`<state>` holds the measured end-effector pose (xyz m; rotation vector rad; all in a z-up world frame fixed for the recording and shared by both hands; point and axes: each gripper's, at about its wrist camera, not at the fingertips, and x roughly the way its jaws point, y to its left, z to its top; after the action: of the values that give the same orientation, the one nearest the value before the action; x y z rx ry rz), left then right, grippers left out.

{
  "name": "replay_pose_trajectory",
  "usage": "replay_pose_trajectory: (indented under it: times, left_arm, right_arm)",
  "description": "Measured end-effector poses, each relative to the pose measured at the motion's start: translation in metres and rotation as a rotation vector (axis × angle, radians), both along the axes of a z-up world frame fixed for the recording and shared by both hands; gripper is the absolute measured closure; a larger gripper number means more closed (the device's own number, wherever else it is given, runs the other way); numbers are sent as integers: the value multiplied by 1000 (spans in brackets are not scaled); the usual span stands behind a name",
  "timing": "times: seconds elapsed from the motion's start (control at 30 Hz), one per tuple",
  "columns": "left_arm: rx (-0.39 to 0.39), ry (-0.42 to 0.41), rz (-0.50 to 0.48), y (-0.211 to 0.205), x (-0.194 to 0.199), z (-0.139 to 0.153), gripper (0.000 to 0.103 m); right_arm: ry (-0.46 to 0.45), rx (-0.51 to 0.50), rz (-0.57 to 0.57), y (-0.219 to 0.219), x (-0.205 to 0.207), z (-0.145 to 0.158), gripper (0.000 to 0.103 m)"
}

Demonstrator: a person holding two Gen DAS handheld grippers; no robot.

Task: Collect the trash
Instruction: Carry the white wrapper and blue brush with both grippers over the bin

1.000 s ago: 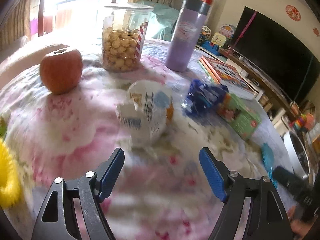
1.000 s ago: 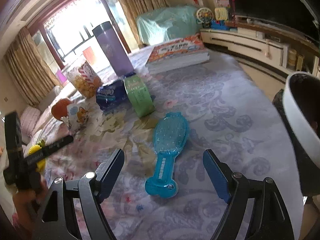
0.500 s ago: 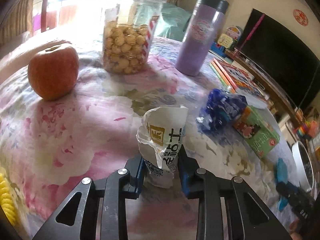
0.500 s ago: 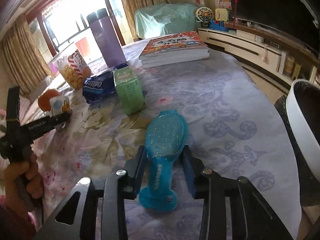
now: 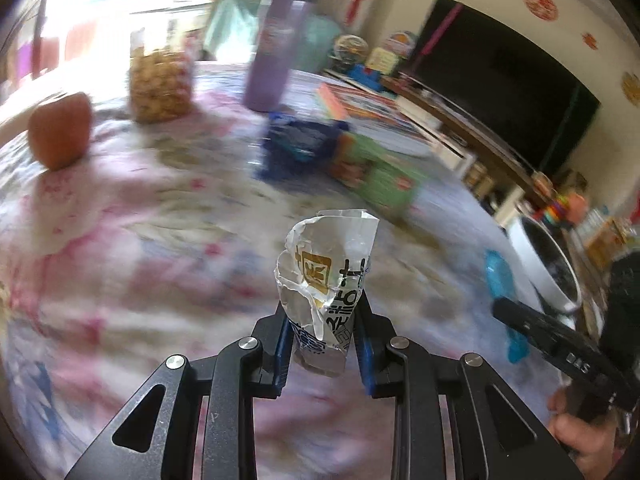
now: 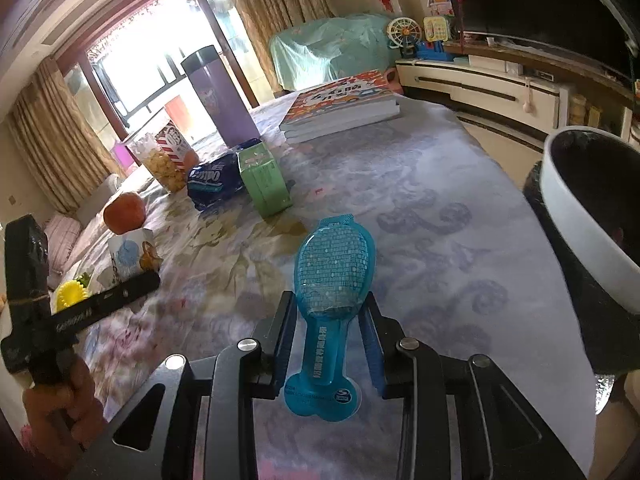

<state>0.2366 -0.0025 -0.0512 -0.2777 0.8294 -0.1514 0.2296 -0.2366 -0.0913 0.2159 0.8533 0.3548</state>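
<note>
Two grips are in hand at once. The left gripper [image 5: 323, 334] has its jaws clamped on the lower part of a crumpled white wrapper [image 5: 326, 280], most of which stands free above and ahead of the pads. The right gripper [image 6: 329, 340] has its jaws closed against the neck of a flat blue blister pack [image 6: 330, 292]; the wide head lies ahead of the jaws, the round foot behind them, and the pack appears to rest on the tablecloth [image 6: 440, 208].

Risks, as judged: the wrapper is thin and creased, so it could slide out of the pads under a quick swing. The blister pack is held only at its narrow, slick neck; it may pivot or drop once lifted. The white-rimmed bin [image 6: 584, 216] sits to the right of the right jaws, off the table edge, so a miss would land on the floor.

Against one second earlier: both pairs of jaws then stood wide apart and empty, with wrapper and pack lying ahead of them.
</note>
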Motion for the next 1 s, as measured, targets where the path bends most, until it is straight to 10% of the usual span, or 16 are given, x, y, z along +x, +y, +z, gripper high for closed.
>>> replay_pose_trajectory:
  times: [1.0]
  left_arm:
    - [40,-27,-294,-146,18,14,77]
  right_arm:
    - [-52,35,-174,-118,-42,30,71]
